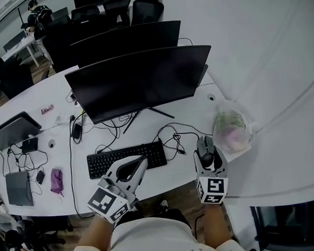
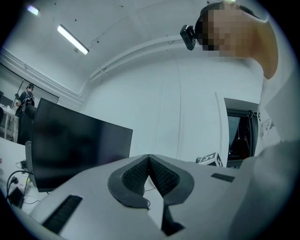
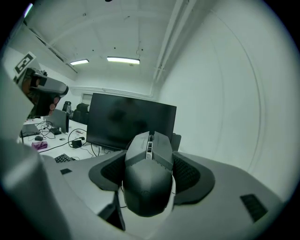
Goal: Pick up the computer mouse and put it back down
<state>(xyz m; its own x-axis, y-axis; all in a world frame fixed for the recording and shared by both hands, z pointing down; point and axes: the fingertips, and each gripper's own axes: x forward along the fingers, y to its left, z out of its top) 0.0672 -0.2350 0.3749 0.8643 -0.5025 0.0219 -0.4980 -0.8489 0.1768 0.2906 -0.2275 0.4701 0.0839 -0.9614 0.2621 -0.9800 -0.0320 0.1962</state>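
A dark grey wired computer mouse is held between the jaws of my right gripper, lifted off the white desk right of the keyboard. In the right gripper view the mouse fills the gap between the two dark pads, and that gripper is shut on it. My left gripper hovers over the desk's near edge by the keyboard, tilted upward. Its pads meet at the tips with nothing between them, so the left gripper is shut.
A black monitor stands behind the keyboard, with a second one behind it. Tangled black cables run from the mouse. A clear plastic bag lies right of the mouse. A laptop, chargers and a purple pouch sit at the left.
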